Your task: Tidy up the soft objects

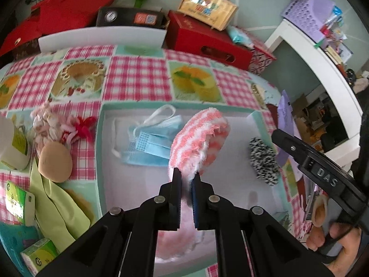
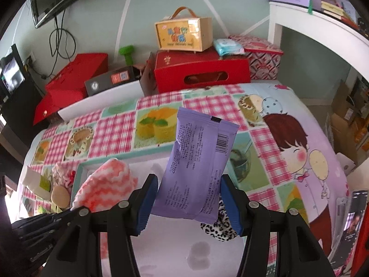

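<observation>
My left gripper is shut on a fluffy pink-and-white striped sock, which hangs above a shallow white tray with a teal rim. In the tray lie a blue face mask and a black-and-white speckled sock. The right wrist view shows my right gripper shut on a purple soft packet, held upright over the tray's right part. Under it the speckled sock peeks out. The striped sock shows at the left there.
Left of the tray on the checked tablecloth lie a pink yarn bundle, a beige round puff, a green cloth and small green boxes. Red boxes stand behind the table. A white shelf stands at right.
</observation>
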The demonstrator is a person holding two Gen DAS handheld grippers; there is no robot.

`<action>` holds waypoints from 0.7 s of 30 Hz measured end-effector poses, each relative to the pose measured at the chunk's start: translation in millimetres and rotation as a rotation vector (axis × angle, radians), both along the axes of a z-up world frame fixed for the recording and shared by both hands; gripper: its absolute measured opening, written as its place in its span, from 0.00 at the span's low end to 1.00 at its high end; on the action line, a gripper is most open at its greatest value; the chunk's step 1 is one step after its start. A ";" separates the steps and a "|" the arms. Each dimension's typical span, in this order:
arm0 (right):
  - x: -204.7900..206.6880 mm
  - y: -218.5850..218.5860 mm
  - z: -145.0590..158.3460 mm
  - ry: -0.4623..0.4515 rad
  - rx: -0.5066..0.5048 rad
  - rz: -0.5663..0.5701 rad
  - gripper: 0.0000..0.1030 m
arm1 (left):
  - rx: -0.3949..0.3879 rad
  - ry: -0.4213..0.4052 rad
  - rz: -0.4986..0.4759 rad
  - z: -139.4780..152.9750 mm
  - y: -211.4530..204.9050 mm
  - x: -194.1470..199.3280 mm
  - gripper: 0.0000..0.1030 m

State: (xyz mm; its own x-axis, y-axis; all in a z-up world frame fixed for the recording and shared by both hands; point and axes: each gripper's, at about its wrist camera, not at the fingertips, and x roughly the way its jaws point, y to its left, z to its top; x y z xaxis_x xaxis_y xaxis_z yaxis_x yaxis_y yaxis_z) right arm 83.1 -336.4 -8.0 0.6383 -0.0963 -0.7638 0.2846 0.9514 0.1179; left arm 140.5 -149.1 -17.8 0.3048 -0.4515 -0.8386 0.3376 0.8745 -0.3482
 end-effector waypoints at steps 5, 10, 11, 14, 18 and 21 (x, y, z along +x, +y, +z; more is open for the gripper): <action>6.9 9.4 -8.1 0.025 0.002 0.034 0.57 | 0.046 0.030 0.045 -13.6 5.8 7.1 0.07; 13.7 19.5 -16.7 0.052 0.000 0.071 0.57 | 0.077 0.058 0.077 -23.5 11.8 13.6 0.07; 15.0 20.6 -18.9 0.059 0.001 0.076 0.57 | 0.084 0.062 0.081 -24.9 11.8 14.5 0.07; 19.6 24.2 -26.9 0.090 -0.001 0.090 0.57 | 0.103 0.079 0.095 -31.0 13.6 16.7 0.07; 24.5 30.4 -36.7 0.128 -0.015 0.115 0.57 | 0.120 0.099 0.106 -36.3 15.2 19.5 0.07; 27.3 34.3 -43.0 0.156 -0.034 0.126 0.57 | 0.129 0.108 0.109 -39.4 17.0 19.2 0.08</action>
